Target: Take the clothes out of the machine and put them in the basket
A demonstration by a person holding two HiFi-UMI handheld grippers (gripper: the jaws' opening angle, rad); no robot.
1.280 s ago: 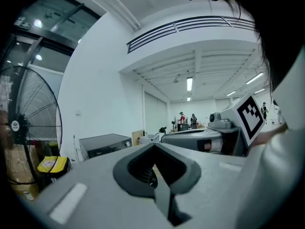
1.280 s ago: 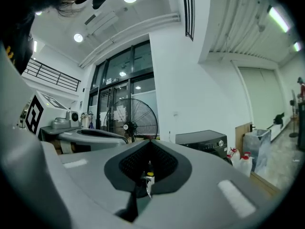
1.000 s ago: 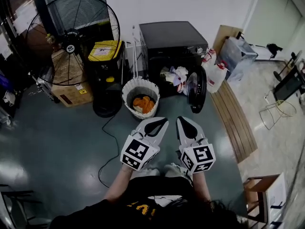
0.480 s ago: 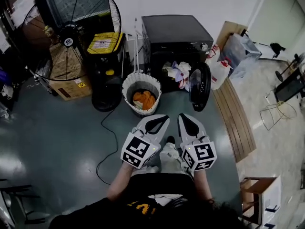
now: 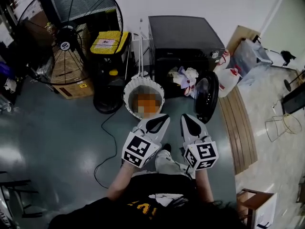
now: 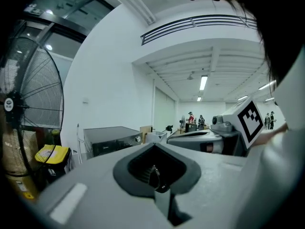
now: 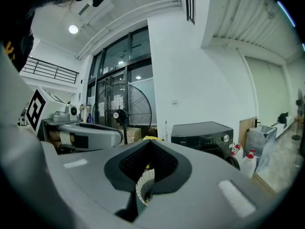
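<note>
The black washing machine (image 5: 186, 35) stands ahead with its round door (image 5: 208, 97) swung open to the right. A heap of pale clothes (image 5: 184, 76) bulges out of its opening. The white laundry basket (image 5: 129, 86) sits on the floor just left of the door, with orange cloth inside. Both grippers are held side by side in front of me, short of the basket. My left gripper (image 5: 161, 121) is shut and holds nothing. My right gripper (image 5: 187, 120) is likewise shut with nothing in it. The machine (image 7: 204, 136) also shows in the right gripper view.
A big floor fan (image 5: 71, 30) stands at the left, with a yellow-topped black unit (image 5: 110, 44) and a cardboard box (image 5: 72, 89) beside it. A cable (image 5: 108, 140) trails over the floor. White jugs (image 5: 232, 78), a plastic crate (image 5: 250, 56) and a wooden plank (image 5: 240, 123) lie to the right.
The view has shifted so that the machine and basket sit nearer and more central. Both grippers stay shut, side by side.
</note>
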